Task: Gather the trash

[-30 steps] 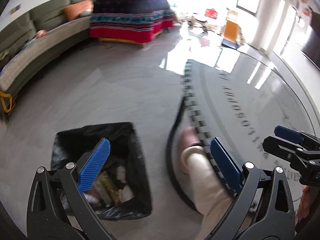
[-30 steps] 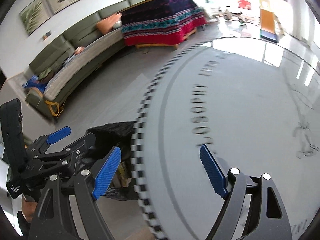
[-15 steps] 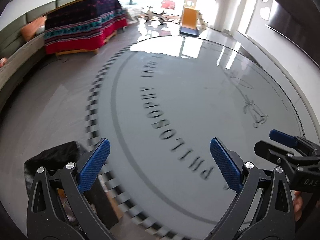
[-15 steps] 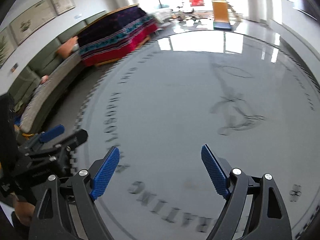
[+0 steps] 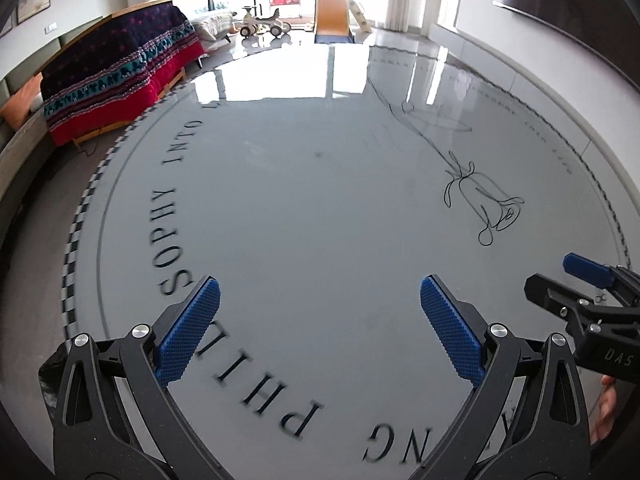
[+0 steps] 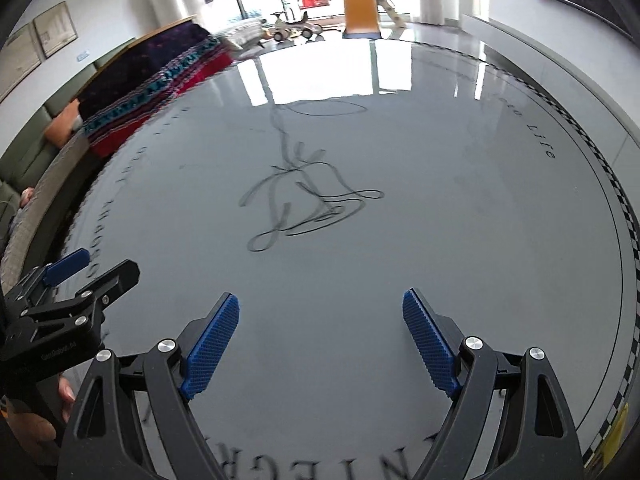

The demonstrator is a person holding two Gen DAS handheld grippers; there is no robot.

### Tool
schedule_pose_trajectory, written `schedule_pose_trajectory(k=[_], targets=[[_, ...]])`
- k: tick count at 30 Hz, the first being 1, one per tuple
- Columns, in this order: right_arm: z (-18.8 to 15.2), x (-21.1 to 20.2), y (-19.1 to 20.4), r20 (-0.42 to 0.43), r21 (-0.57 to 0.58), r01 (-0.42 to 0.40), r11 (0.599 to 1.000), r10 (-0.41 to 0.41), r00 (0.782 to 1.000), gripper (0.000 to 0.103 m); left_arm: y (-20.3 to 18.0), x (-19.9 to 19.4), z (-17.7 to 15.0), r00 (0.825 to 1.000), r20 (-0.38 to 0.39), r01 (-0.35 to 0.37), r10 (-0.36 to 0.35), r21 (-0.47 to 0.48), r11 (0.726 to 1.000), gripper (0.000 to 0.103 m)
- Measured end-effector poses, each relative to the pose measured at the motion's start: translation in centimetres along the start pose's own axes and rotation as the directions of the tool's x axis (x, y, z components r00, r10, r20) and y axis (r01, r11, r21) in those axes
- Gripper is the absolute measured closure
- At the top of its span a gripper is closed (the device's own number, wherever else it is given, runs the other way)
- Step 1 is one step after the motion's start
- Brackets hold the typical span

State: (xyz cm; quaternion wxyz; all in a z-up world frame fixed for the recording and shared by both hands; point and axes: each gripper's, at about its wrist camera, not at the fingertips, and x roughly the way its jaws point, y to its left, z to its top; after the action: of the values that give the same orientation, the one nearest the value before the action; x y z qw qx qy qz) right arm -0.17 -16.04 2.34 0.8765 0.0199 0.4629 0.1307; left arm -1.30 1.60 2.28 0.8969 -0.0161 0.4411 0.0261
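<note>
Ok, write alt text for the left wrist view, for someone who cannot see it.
The open, empty left gripper points down at a glossy grey floor medallion ringed with dark lettering. The right gripper juts in from the right edge, and a bright patterned blanket covers furniture at upper left.

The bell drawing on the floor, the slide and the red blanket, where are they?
bell drawing [image 6: 304,204], right wrist view, on the looping lines of the bell's body.
slide [image 5: 331,20], left wrist view, on its orange front panel.
red blanket [image 5: 116,76], left wrist view, on the patterned cloth's side.
</note>
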Motion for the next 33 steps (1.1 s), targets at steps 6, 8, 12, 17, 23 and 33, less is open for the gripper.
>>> schedule_pose_trajectory(k=[6, 8, 12, 17, 23, 33], targets=[[0.1, 1.1, 0.6, 0.039, -0.056, 0.105, 0.993, -0.103, 0.994, 0.015, -1.0, 1.5, 0.4, 1.000, 0.000, -0.001, 0.001, 0.005, 1.000, 0.006], [0.1, 1.5, 0.8, 0.036, -0.064, 0.114, 0.991, -0.112, 0.993, 0.012, -1.2, 2.0, 0.3, 1.000, -0.012, -0.003, 0.003, 0.002, 1.000, 0.006], [0.5, 1.7, 0.5, 0.022, -0.064, 0.124, 0.990, -0.123, 0.992, 0.004, -1.6, 2.5, 0.4, 0.999, -0.038, 0.001, 0.000, 0.005, 1.000, 0.006], [0.5, 1.5, 0.4, 0.020, -0.062, 0.127, 0.990, -0.126, 0.992, 0.003, -2.1, 2.5, 0.3, 0.999, -0.043, -0.014, 0.014, 0.014, 1.000, 0.006], [0.5, 1.5, 0.4, 0.020, -0.062, 0.127, 0.990, -0.126, 0.992, 0.003, -2.1, 2.4, 0.3, 0.999, -0.043, -0.014, 0.014, 0.014, 1.000, 0.006], [0.5, 1.5, 0.4, 0.020, -0.062, 0.127, 0.990, -0.126, 0.992, 0.003, -2.1, 2.5, 0.3, 0.999, -0.043, -0.013, 0.014, 0.014, 1.000, 0.006]])
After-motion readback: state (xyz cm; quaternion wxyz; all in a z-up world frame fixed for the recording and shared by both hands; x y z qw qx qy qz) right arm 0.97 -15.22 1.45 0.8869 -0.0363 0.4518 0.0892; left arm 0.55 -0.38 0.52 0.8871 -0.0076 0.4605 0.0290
